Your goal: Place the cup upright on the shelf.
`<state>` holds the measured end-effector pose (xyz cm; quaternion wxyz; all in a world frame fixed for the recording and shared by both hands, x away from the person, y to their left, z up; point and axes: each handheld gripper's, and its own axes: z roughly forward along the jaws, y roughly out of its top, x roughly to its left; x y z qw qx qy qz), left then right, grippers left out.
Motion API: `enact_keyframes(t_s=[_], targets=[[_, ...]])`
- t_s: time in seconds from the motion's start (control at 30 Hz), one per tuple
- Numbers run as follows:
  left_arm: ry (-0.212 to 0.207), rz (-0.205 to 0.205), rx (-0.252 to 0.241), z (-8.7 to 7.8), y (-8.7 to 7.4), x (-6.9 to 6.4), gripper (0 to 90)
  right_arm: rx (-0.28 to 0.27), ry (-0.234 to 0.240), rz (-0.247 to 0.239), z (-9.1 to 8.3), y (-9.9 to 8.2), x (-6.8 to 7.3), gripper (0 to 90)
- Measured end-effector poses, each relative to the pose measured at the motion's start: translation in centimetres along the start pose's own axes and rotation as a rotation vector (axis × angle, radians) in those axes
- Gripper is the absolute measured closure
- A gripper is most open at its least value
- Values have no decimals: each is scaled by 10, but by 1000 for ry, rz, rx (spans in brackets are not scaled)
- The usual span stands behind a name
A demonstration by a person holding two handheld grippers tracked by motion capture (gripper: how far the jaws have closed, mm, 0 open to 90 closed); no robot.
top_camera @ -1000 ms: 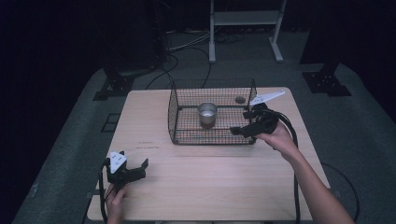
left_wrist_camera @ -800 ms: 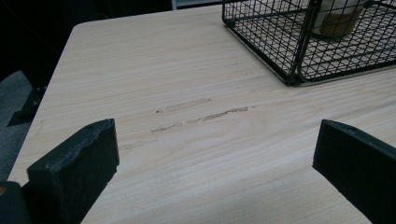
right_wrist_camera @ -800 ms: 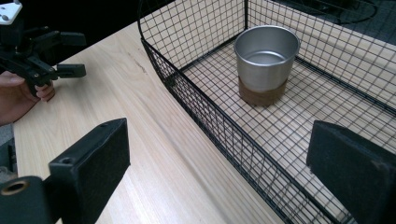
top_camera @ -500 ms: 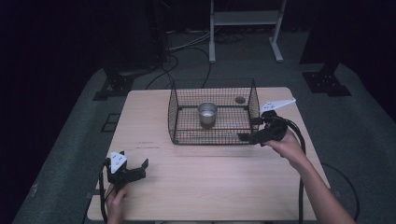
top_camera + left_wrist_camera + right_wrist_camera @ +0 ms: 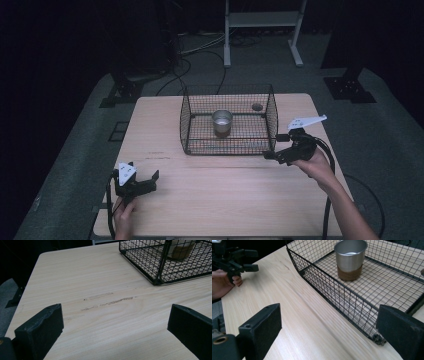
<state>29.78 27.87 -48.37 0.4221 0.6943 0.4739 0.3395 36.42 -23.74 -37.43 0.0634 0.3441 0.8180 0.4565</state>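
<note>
Dark room all round, grey floor [image 5: 75, 165] with cables [image 5: 200, 50] and a white stand [image 5: 260, 20] at the back. Pale wood tabletop [image 5: 225, 200] in the middle, scuff marks [image 5: 110, 301] on the grain near the left side. Black wire basket [image 5: 186, 125] on the far half, open at the top. Inside it, upright, a steel cup [image 5: 222, 122] with a brown band round its base, roughly mid-basket, touching no wall. Small dark round spot [image 5: 257, 106] at the far right of the basket, too small to tell what.

Left gripper [image 5: 140, 184] low at the near left corner of the tabletop, held in a hand [image 5: 122, 215], well apart from the basket. Jaws wide apart, nothing between them but bare wood; basket corner up at the top right of the left gripper view.

Right gripper [image 5: 277, 152] just beside the basket's near right corner, held in the right hand [image 5: 312, 167], grey plate [image 5: 306, 121] sticking up on top, cable [image 5: 327, 200] trailing back along the forearm. Jaws spread wide, gripping nothing, looking along the basket's near wall in the right gripper view. Cannot tell whether a jaw touches the wire. Cup well beyond the jaws, behind the mesh. Left gripper and hand far off at the top left of that view.
</note>
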Motion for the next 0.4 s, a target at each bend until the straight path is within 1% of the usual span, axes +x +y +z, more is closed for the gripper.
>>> enact_keyframes(t_s=[0.2, 0.23, 0.3, 0.33, 0.4], targets=[[1, 1, 4, 0, 0, 0, 0, -3, -20, -2, -2, -15, 3, 58], [1, 1, 3, 0, 0, -1, 0, 4, -25, -4, -1, -20, 6, 58], [2, 3, 3, 0, 0, -1, 0, 5, -34, -8, -1, -23, 8, 58], [2, 4, 3, 0, 0, -1, 0, 3, -45, -14, -1, -27, 10, 58], [2, 4, 5, 0, 0, -1, 0, -6, -50, -13, -1, -35, 14, 58]])
